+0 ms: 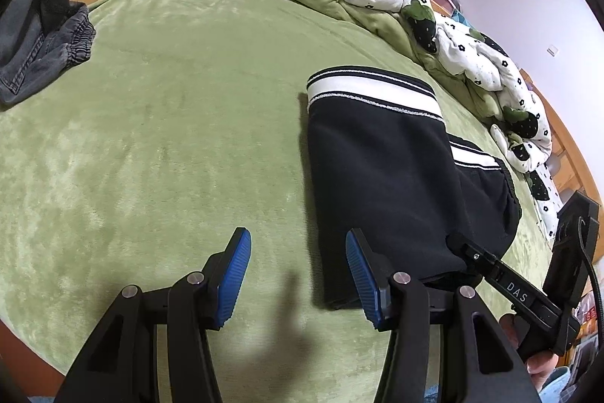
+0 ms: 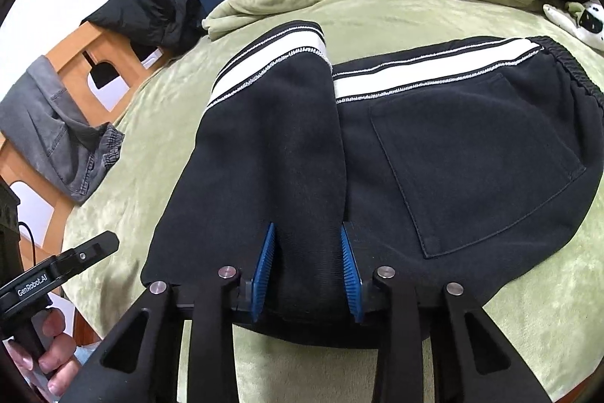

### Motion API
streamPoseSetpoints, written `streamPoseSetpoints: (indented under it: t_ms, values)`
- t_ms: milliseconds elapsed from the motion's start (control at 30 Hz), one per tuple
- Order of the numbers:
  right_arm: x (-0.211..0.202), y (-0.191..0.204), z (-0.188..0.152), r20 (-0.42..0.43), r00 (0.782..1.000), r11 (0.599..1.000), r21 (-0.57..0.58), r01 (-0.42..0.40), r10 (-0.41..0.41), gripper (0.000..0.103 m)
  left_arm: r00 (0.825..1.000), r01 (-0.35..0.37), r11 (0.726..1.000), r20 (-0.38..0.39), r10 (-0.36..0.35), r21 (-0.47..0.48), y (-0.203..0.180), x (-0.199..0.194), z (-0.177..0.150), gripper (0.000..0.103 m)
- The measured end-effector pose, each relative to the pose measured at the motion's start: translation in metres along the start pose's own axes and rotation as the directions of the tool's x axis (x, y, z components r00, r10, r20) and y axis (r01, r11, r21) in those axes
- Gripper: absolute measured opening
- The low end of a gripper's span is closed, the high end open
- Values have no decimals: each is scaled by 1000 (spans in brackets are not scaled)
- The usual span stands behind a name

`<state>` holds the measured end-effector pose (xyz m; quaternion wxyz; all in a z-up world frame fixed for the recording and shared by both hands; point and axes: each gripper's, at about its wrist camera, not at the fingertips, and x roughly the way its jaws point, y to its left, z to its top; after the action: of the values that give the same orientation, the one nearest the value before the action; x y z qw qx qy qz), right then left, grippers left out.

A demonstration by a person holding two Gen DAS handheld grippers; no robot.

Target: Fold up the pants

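Open green bedspread (image 1: 170,138) lies left of the pants (image 1: 385,169); crumpled quilt (image 1: 434,10) (far side) and grey jeans (image 1: 41,36) hem it in.

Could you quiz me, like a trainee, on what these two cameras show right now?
1. True or false: the left claw grips the black pants.
2. Which claw has pants fabric between its fingers? A) left B) right C) neither
3. Fill in: the pants' side stripe is ____.

Key:
1. False; it is open above the green blanket, beside the pants.
2. B; the right claw has a fold of fabric between its fingers.
3. White.
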<state>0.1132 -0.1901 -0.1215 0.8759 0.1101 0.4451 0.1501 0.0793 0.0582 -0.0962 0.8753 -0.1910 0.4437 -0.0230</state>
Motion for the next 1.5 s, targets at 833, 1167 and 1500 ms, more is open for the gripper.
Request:
streamPoseSetpoints:
  t_ms: [833, 1167, 1500]
  values:
    - [-2, -14, -15, -17, 997, 996, 50, -73, 74, 25, 997, -81, 993, -5, 82, 90, -36, 10, -5, 50]
    - [17, -23, -1, -92, 986, 986, 111, -128, 138, 30, 995, -102, 993, -3, 103, 66, -42, 11, -4, 50]
    - [-44, -6, 22, 88, 992, 995, -60, -83, 88, 10, 995, 52, 981, 72, -66, 184, -74, -14, -13, 51]
